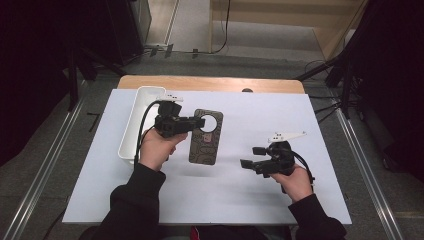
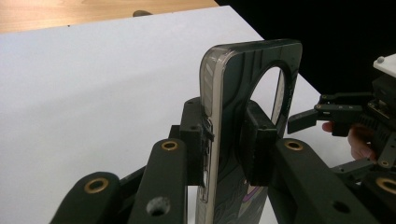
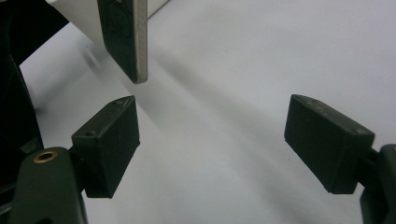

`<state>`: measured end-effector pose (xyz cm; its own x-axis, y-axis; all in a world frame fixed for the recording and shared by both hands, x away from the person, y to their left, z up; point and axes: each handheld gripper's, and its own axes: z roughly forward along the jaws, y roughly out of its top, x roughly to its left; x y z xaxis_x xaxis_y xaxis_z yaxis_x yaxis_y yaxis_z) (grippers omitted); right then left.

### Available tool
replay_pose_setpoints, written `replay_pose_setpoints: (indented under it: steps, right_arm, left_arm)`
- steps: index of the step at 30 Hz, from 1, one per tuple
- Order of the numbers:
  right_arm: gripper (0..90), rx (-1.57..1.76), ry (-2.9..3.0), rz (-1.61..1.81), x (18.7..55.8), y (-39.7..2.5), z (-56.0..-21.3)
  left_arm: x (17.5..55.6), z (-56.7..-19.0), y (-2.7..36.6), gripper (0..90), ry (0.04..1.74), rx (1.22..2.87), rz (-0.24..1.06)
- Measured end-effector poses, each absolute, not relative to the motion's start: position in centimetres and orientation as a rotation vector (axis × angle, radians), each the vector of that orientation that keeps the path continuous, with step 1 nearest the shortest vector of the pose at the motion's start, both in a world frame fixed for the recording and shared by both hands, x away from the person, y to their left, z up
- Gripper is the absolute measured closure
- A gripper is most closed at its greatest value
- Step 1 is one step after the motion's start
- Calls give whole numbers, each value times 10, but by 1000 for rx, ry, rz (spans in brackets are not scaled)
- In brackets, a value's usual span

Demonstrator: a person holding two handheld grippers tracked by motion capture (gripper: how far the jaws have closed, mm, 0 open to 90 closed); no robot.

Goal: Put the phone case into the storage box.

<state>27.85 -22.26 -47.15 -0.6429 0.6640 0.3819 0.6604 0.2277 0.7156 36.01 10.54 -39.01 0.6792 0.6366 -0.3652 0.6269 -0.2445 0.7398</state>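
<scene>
the left gripper (image 1: pixel 199 123) has its jaws clamped on the phone case (image 1: pixel 205 143) over the desk (image 1: pixel 260 200), long axis running 12 to 6. the right gripper (image 1: pixel 248 157), jaws apart, sits at its 4 o'clock, facing it.

phone case (image 1: pixel 205 144): dark, round cutout, held above the table's (image 1: pixel 260 200) middle by the left gripper (image 1: pixel 196 123)
right gripper (image 1: pixel 248 157): jaws apart, right of the case
white bin (image 1: pixel 131 125): table's left edge
</scene>
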Motion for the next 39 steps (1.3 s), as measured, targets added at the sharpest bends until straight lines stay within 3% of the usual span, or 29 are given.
replay_pose_setpoints:
  steps: [39]
  right_arm:
    - [170,1335,2460,1357,233,-250,-491]
  left_arm:
    - [366,-372,142,734,1013,1865,29]
